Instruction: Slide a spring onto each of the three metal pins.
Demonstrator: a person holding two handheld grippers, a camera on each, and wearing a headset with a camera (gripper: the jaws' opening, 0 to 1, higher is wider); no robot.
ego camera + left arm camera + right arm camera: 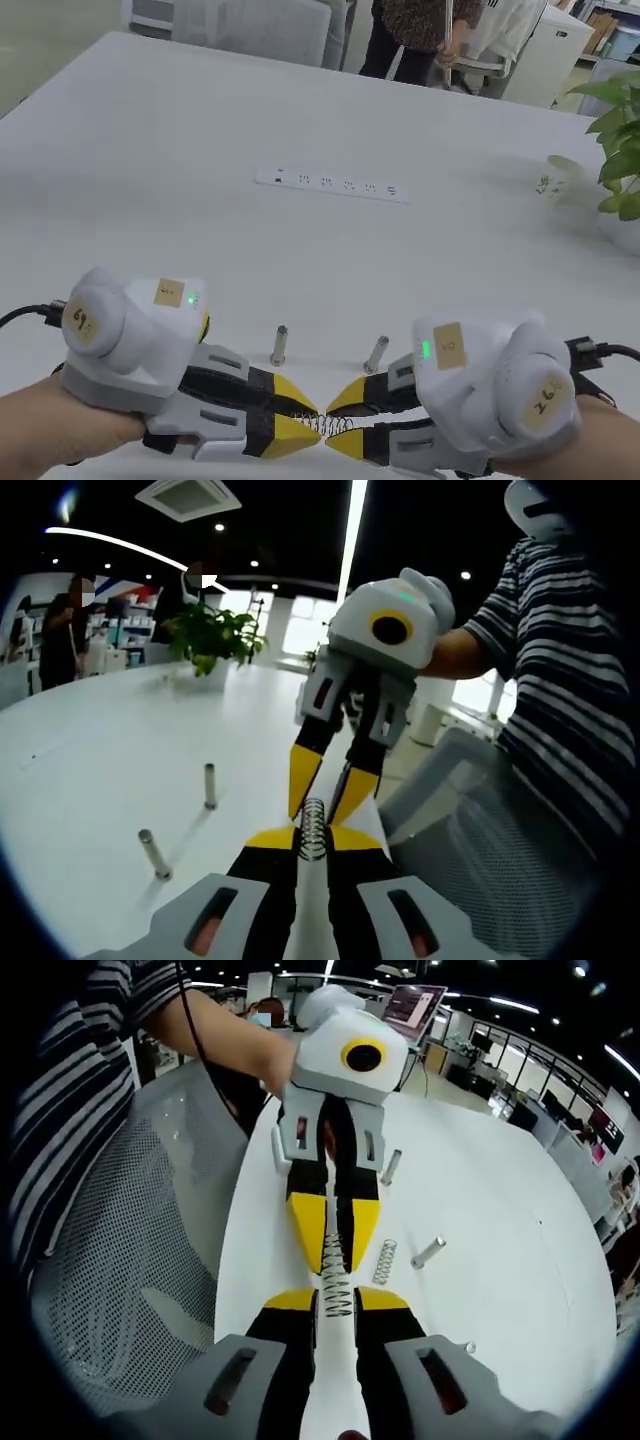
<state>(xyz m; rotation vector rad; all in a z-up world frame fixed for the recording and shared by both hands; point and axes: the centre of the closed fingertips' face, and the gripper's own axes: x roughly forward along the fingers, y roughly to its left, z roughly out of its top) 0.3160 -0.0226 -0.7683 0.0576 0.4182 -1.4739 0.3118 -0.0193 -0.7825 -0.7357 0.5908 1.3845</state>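
The left hand-held gripper (pixel 313 837) and right hand-held gripper (pixel 337 1300), jaws nearly closed, are pinching opposite ends of one thin silvery coil spring (pixel 334 1260).

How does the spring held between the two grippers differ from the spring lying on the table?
The held spring is off the table, its ends pinched by the left gripper and right gripper; the loose spring lies flat on the table, touched by nothing. The held spring looks longer, with wider-spaced coils, though it may sit nearer the camera; the loose spring looks shorter and tighter. Both are bare metal coils, neither on a pin.
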